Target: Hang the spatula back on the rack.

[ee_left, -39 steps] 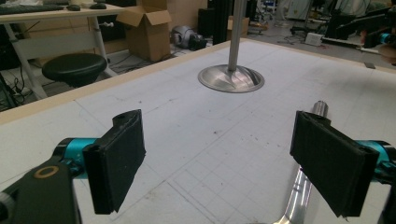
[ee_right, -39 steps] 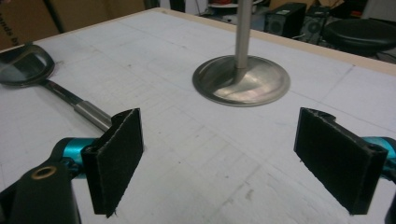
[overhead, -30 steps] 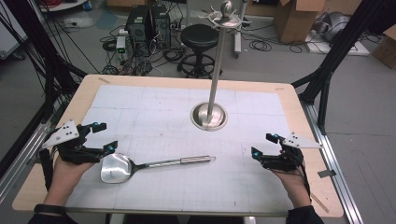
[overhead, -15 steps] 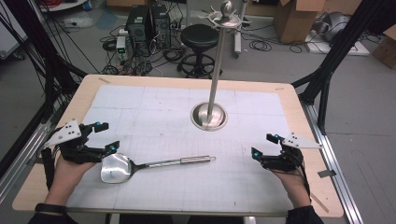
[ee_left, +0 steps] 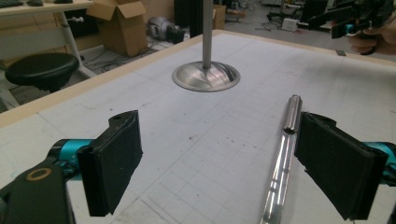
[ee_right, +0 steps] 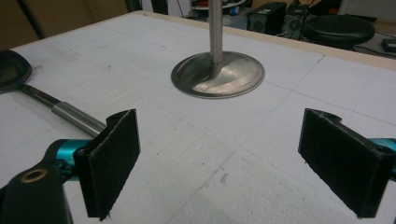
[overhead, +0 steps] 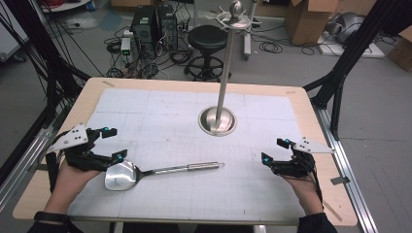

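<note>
White gridded paper covers the wooden table (overhead: 301, 97), with a workshop floor of cables, a black stool (overhead: 208, 36) and cardboard boxes behind it. On the person's left side, the left gripper (overhead: 108, 143) hovers low over the paper with its jaws spread wide, holding nothing; its nearer jaw sits just beside the bowl of the steel spatula (overhead: 145, 172), seemingly not touching it. In the left gripper view the handle (ee_left: 285, 154) runs up along the inner face of the right-hand jaw, so the tool lies off to one side of the gap, not between the pads. The spatula lies flat, its long axis running across the table from the bowl at the left to the handle end near the middle, pointing toward the right gripper (overhead: 276, 150). That gripper rests well apart from it at the right edge, jaws likewise spread and empty. The left hand is plainly the nearer one; a grasp would probably need the gripper to shift sideways over the neck. Beyond both stands the tall utensil stand (overhead: 217, 120), its round base near the table's far middle.
</note>
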Demonstrator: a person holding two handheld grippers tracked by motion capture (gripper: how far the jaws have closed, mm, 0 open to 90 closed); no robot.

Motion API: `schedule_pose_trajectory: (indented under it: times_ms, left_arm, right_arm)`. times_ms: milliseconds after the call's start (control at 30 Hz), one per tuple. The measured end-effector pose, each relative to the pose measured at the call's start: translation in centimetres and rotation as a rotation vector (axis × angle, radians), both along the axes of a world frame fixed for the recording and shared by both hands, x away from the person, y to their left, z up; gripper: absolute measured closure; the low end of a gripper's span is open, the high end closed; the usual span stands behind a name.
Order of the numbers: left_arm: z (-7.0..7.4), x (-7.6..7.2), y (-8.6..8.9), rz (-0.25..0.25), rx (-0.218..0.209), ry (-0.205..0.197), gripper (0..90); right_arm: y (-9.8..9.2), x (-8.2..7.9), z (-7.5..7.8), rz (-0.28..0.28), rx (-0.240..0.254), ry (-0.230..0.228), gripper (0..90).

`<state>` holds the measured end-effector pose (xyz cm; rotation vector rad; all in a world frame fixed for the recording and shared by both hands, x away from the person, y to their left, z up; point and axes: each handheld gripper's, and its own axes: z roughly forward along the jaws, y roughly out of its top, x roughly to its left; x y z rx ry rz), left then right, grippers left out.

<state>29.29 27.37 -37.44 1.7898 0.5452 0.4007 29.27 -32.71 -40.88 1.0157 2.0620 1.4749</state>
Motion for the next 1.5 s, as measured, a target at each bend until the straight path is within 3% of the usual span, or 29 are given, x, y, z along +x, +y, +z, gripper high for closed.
schedule_pose_trajectory:
  times_ms: [200, 300, 433, 667, 1100, 1500]
  left_arm:
    - [0.2, 0.4, -1.7, -0.051, 0.011, -0.02, 13.7]
    - [0.1, 0.6, -2.6, -0.086, 0.006, -0.051, 12.6]
    - [-0.1, 0.9, -3.6, -0.128, 0.016, -0.027, 12.6]
    - [-0.5, 1.4, -5.8, -0.187, 0.102, 0.035, 12.7]
    - [-2.4, 2.0, -10.0, -0.28, 0.308, 0.116, 13.7]
    - [-4.2, 2.5, -11.7, -0.324, 0.428, 0.198, 21.1]
  right_arm:
    - [0.0, 0.0, 0.0, 0.001, -0.001, -0.003, 12.0]
    - [0.0, 0.1, 0.0, -0.001, 0.001, 0.002, 12.0]
    - [0.0, 0.1, 0.0, -0.002, 0.004, 0.004, 12.0]
    - [0.1, 0.1, 0.0, 0.005, -0.004, 0.004, 12.0]
    - [0.1, 0.2, 0.0, 0.011, 0.001, 0.007, 12.1]
    - [0.1, 0.3, -0.1, 0.014, 0.0, 0.008, 12.2]
